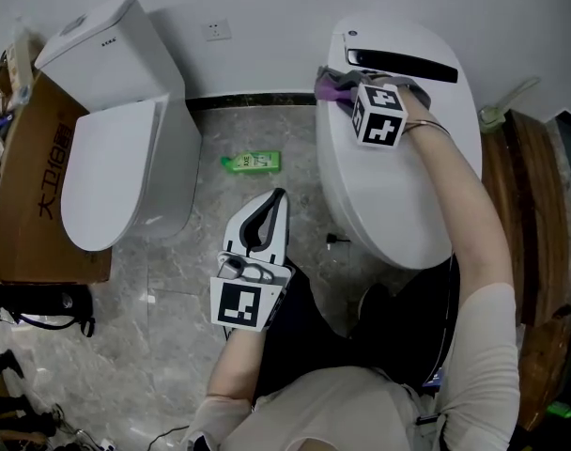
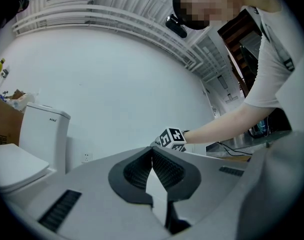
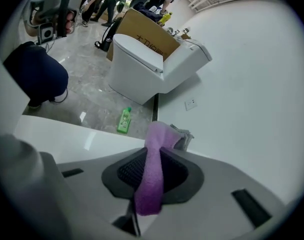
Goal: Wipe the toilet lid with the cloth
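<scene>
Two toilets on show, both glossy white. The left one (image 1: 107, 158) has a boxy tank and a closed seat. The right one is a smooth oval, and its lid (image 1: 398, 195) carries a black strip (image 1: 403, 64) across the far end.

Two grippers as well, each with a marker cube. The right gripper (image 1: 353, 95) is out at the far left edge of that lid, jaws clamped on the one cloth (image 3: 157, 134). It's purple and fluffy, pinched into a band between the ribbed black pads, with a loose fold spilling past the tips. From the head view only a purple scrap shows, since the cube and gripper cover the rest, and the forearm hides part of the lid's right side.

The left gripper (image 1: 270, 212) hangs over the floor between the toilets. Its jaws are pressed together at the tips, with nothing in them.

One green bottle (image 1: 252, 162) lies on its side on the grey marble floor (image 1: 173, 327), between the two bowls. Its label is too small to read. One brown cardboard box (image 1: 32, 186) sits against the left toilet, cut off by the left edge. One white socket (image 1: 217, 31) sits low on the far wall.
</scene>
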